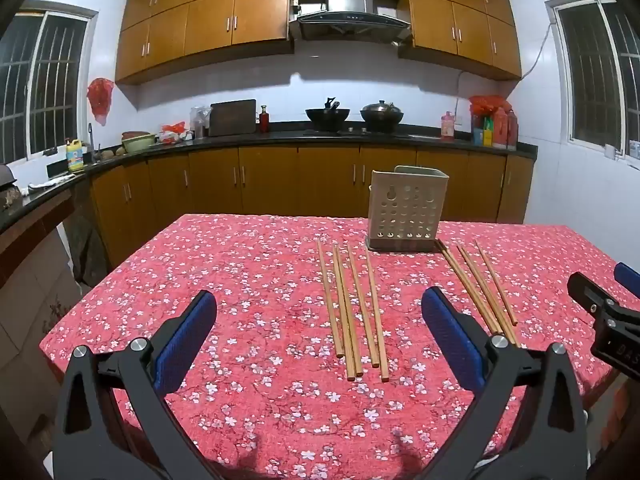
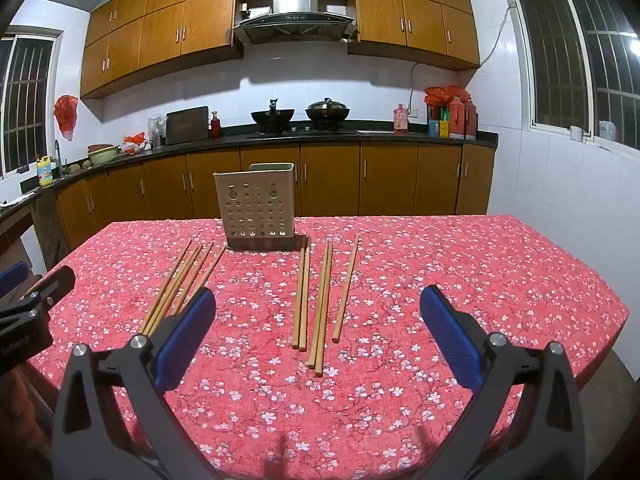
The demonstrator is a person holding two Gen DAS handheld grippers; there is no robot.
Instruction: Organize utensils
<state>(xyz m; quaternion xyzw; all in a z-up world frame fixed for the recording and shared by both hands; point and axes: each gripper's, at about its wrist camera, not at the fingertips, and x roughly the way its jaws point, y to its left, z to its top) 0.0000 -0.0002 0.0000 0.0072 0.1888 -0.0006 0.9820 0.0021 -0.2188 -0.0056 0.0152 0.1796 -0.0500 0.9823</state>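
Left gripper (image 1: 320,316): jaws spread to full width, nothing between the blue pads; it hovers over the near edge of the table, tilted slightly down.
Right gripper (image 2: 318,316): same condition, wide and empty, held level with its partner.
Left chopstick group (image 1: 352,312): five wooden sticks lying flat on the cloth, roughly parallel, directly ahead of the left gripper.
Right chopstick group (image 2: 320,300): five sticks, two close pairs plus a single, directly ahead of the right gripper.
Utensil holder (image 2: 256,208): beige perforated box, upright at the far middle of the table, between and just beyond the two groups; its open top faces up.
Table (image 1: 240,264): covered with a red floral cloth; no other items on it.
Layout rationale: judged, each group sits on one hand's side, so either gripper can lift sticks without crossing the other.
Task status: no stick visible in the holder; sorting appears not yet begun.
Handling note: thin sticks lie flush on the cloth; likely a low, narrow pinch is required.
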